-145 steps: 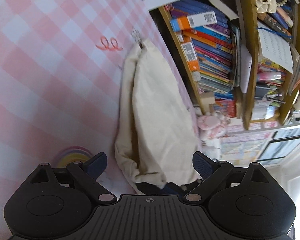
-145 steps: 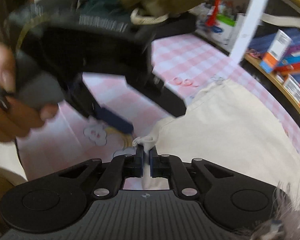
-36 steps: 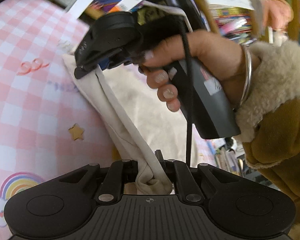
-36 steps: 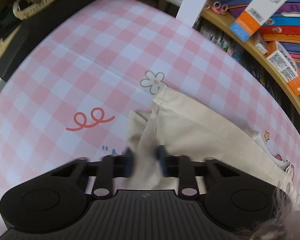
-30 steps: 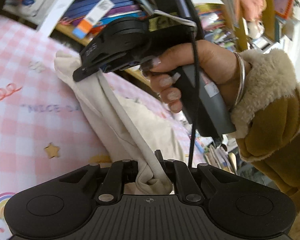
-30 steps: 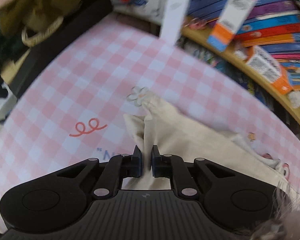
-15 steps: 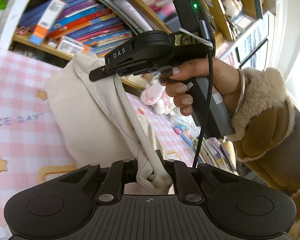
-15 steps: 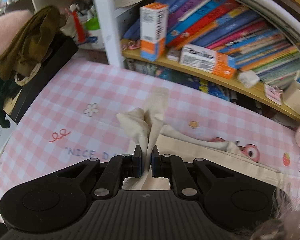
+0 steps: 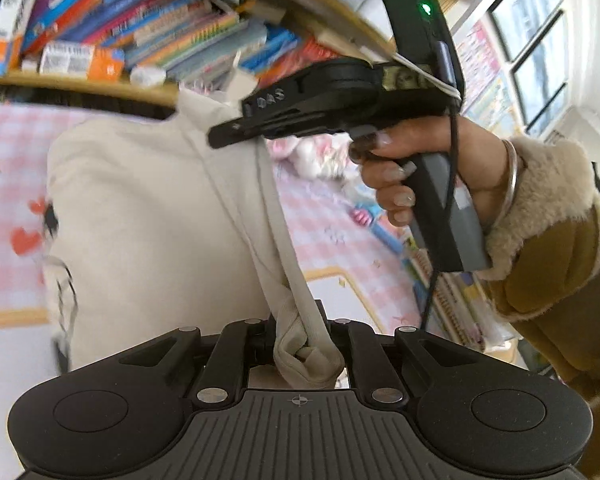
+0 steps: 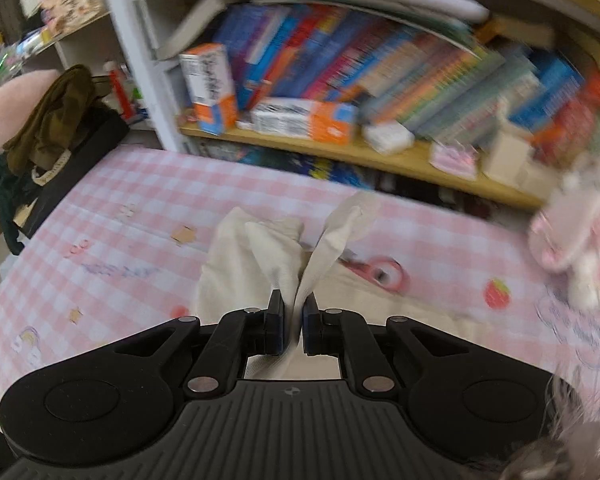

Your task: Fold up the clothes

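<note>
Cloth garment (image 9: 148, 216) hung above the checked tabletop (image 10: 148, 200), pinched at its near edge in the left gripper (image 9: 300, 344) and at its far upper edge in the right gripper (image 9: 256, 136). Hand (image 9: 416, 168) sat right of the garment. Bookshelf (image 10: 340, 148) ran behind the table, books (image 10: 380, 72) on it. Plush toy (image 10: 576, 232) lay at the table's right end; dark clothes pile (image 10: 56, 120) stood off its left end.

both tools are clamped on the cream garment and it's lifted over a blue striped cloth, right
Not quite: the cloth under the cream garment is pink and white checked, not blue striped, as the right wrist view shows. The left tool and right tool are both clamped on the lifted garment.
</note>
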`<state>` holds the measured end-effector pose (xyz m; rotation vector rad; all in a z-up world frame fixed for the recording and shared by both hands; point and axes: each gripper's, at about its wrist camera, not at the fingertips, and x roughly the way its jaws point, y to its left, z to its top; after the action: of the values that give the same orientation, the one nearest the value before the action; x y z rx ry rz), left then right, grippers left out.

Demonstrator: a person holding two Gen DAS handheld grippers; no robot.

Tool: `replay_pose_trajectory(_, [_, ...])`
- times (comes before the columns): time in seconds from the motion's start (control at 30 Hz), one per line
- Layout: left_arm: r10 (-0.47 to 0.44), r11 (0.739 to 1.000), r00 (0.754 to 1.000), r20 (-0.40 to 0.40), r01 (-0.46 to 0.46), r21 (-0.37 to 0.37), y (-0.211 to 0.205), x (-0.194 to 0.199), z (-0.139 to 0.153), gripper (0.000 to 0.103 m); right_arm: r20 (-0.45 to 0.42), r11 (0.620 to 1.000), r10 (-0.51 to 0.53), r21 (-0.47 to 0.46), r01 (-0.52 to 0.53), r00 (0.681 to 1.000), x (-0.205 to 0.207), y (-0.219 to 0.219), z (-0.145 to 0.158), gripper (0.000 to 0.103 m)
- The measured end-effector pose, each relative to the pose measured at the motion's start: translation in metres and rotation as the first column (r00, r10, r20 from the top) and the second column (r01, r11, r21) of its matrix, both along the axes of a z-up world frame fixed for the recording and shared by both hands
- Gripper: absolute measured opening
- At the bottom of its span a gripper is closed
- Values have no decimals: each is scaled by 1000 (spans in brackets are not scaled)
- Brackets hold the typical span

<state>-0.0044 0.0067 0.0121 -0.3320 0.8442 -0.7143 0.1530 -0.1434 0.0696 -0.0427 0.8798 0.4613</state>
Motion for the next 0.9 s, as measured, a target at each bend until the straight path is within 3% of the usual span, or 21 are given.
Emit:
replay_pose_trajectory(0.2, [18,992,994,-104,-5,125,-49,-3,-49,11,-150,992,-109,41,117,983,6,-73,-68,8])
replay_pose_trajectory(0.33, [59,978,994,-91,-39,203,-64,-14,-57,13,-241,962,-165,175,210,956,6,-106,-101,8])
replay_pose_trajectory(0.5, [109,965,992,-65,-90,248,-68,-27,-56,17,-265,932,-161,276,235,951,3,-121,-108,13])
replay_pose_trajectory(0.57, [107,956,994,-39,-92,278,-75,-30,-53,20,-268,923,-161,299,241,950,5,-123,-109,22])
replay_pose_trajectory(0.73, [65,935,998,19,-67,349,-95,-39,-50,29,-271,915,-151,326,239,951,11,-126,-107,24])
replay_pose_trajectory(0.8, [37,922,999,36,-48,384,-102,-41,-53,29,-272,912,-147,335,237,951,14,-127,-106,24])
replay_pose_trajectory(0.87, [16,907,997,70,-44,419,-108,-43,-53,11,-272,909,-142,344,235,952,17,-127,-105,24])
replay_pose_trajectory(0.9, [11,900,995,95,-51,433,-109,-43,-50,11,-273,907,-140,349,234,952,18,-128,-105,15])
